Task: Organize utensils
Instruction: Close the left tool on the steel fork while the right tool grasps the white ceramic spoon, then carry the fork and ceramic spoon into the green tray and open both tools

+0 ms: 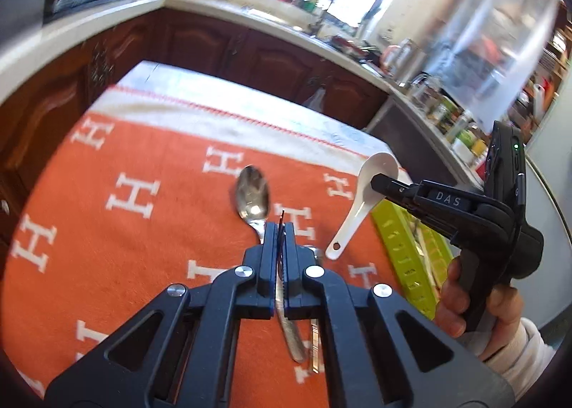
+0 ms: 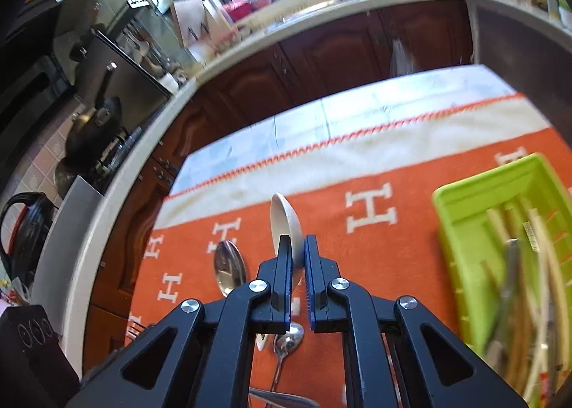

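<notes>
Table edge: far rim of the table (image 2: 357,111) bare past the cream border of the orange cloth (image 1: 107,247); dark cabinets (image 1: 214,47) just beyond.
Open room: wide stretch of cloth free to the left of the steel spoon (image 1: 252,197); right side taken by the green tray (image 2: 475,200).
Left gripper (image 1: 280,234): jaws pressed together on a knife (image 1: 286,318), thin blade edge-on between the pads, rest of it slanting down below them.
Right gripper (image 2: 296,250): jaws pinching a white spoon (image 2: 284,222) at its bowl, narrow gap showing between the pads.
Left view only: right gripper from the side, white spoon (image 1: 361,200) lifted clear of the cloth, handle hanging down-left; hand (image 1: 475,300) wrapped round the grip, pale sleeve at the wrist.
Right view only: tray interior, holding chopsticks and metal utensils, blurred; more steel cutlery (image 2: 286,340) on the cloth below the jaws.
Pose: both grippers angled down toward the cloth, right one near the tray's left edge.
</notes>
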Available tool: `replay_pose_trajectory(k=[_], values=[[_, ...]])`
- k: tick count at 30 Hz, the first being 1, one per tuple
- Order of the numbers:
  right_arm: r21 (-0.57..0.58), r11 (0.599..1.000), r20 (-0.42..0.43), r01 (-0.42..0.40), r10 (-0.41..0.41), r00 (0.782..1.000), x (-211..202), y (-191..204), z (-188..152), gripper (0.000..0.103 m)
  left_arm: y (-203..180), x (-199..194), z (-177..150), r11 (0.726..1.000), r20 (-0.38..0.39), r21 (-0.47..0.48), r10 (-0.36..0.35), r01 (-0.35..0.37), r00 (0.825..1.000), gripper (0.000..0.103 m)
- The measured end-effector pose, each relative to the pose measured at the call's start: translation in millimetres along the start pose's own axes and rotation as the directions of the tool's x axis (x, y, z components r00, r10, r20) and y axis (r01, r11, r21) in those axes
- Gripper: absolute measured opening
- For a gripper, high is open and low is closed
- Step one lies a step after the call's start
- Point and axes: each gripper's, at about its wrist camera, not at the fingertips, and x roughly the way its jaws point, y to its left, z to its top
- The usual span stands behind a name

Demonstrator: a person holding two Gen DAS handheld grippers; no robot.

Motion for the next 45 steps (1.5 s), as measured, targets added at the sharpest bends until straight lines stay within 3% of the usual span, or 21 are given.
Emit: replay_pose_trajectory(k=[8, 14, 19, 24, 32, 39, 45], values=[[-0.028, 1.0, 0.069, 0.006, -0.004, 0.998, -98, -19, -9, 0.006, -56, -66, 9, 0.984, 0.059, 0.161, -0.086, 0.076, 0.994, 0.0], [-0.063, 0.996, 0.106, 0.067, -0.06, 0.993, -176, -50, -19, 0.006, -113, -98, 7, 0.955, 0.056, 0.261, -0.161, 0.142, 0.985, 0.0], [-0.098, 0.984, 0.133, 0.145, -0.132, 0.982, -238, -91, -35, 0.006, -161, -92, -1, 0.926, 0.005, 0.322, -0.209, 0.196, 0.978, 0.0], [-0.159, 0.967, 0.11, 0.199, -0.183, 0.977, -272, -124, -56, 0.006, -201, -66, -16, 0.889, -0.087, 0.394, -0.217, 0.234, 0.972, 0.0], [-0.192, 0.954, 0.022, 0.231, -0.231, 0.973, -269, -164, -85, 0.006, -236, 4, -32, 0.836, -0.25, 0.484, -0.153, 0.26, 0.956, 0.0], [-0.254, 0.942, -0.092, 0.218, -0.248, 0.964, -237, -176, -100, 0.006, -264, 55, -45, 0.75, -0.334, 0.605, -0.066, 0.267, 0.94, 0.0], [-0.292, 0.937, -0.187, 0.193, -0.254, 0.949, -200, -177, -111, 0.006, -272, 96, -52, 0.747, -0.355, 0.625, 0.01, 0.229, 0.935, 0.002]])
